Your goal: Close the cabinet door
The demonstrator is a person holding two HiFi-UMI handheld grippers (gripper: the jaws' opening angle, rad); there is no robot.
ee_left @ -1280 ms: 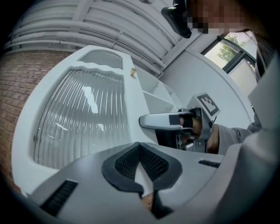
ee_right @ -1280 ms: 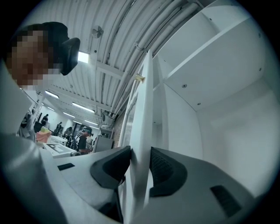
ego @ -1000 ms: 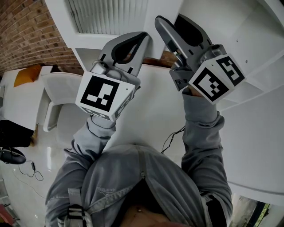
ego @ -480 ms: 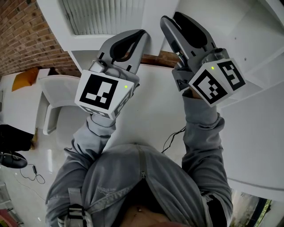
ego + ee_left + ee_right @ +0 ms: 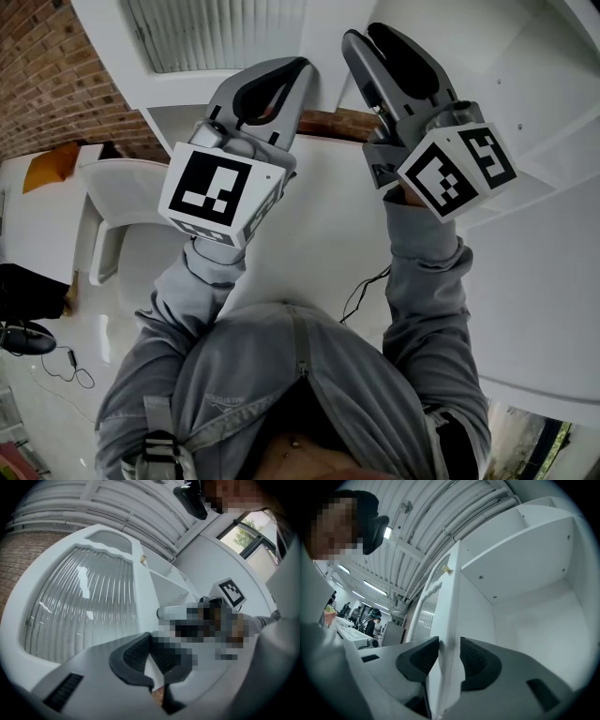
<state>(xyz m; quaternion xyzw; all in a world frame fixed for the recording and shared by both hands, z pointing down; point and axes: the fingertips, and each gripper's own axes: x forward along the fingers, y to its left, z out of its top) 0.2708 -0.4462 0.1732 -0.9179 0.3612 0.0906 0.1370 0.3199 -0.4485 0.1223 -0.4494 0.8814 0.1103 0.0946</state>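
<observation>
As left fingers [image 5: 133, 663] clench empty | right fingers [image 5: 419, 660] grasp cabinet door [image 5: 450, 611] edge | shelf [image 5: 515, 555] beyond

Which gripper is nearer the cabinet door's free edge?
Right. The right gripper straddles the cabinet door at its edge; the left gripper hangs beside it, facing the glass-panelled side.

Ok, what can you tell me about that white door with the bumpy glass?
The white cabinet door stands open, swung out from the white cabinet. It looks like painted wood, with a ribbed glass panel in its frame and a small pale fitting near its top. The right gripper's fingers sit on either side of its free edge, pressing on it.
</observation>
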